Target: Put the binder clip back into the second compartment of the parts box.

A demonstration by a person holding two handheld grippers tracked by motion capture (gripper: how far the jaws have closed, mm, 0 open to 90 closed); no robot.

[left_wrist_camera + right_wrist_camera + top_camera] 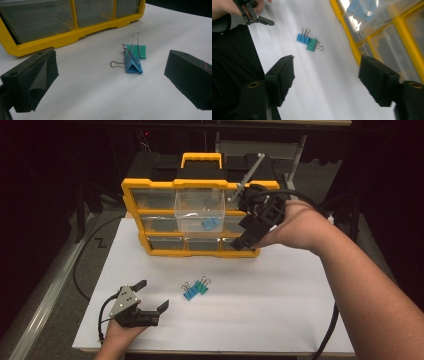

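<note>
White surface (280, 310) takes up most of the high view. At its far edge stands a yellow organizer (150, 210) w/ clear drawers; the middle top drawer (199, 209) is pulled out and holds a blue clip (210, 224). Right tool (257, 222) is held up in front of the organizer's right side, jaws wide apart, nothing between them; its own view looks down on the surface past the yellow frame. Left tool (152, 295) rests low near the front-left of the surface, jaws also spread wide, empty, aimed toward the clips. Near the surface's middle, between the 2 tools, lie a blue binder clip (133, 65) and a green binder clip (136, 51), touching each other.
</note>
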